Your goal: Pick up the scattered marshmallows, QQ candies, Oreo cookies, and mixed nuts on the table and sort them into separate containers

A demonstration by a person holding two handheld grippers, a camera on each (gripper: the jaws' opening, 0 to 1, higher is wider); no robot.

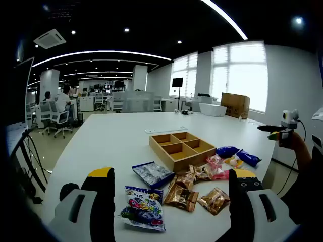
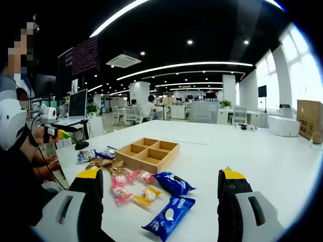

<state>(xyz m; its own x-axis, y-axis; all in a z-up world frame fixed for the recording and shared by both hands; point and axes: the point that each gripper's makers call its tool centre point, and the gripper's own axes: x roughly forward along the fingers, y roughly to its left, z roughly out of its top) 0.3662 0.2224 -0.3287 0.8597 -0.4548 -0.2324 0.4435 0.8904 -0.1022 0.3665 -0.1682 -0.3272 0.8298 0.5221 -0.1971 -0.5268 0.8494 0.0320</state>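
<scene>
Wooden divided tray (image 1: 181, 148) on white table (image 1: 111, 141), compartments bare. Snack packets lie scattered on table beside tray: brown nut packets (image 1: 182, 195), pink candy packets (image 2: 132, 177), blue Oreo packets (image 2: 169, 214), blue marshmallow bag (image 1: 144, 206) nearest left gripper (image 1: 171, 184). Cardboard box (image 1: 234, 104) far beyond tray by window. Open office behind tray; seated people (image 1: 63, 98) at desks. Both grippers hover above table short of packets, jaws apart, holding nothing. Right gripper (image 2: 161, 186) faces Oreo packets.
</scene>
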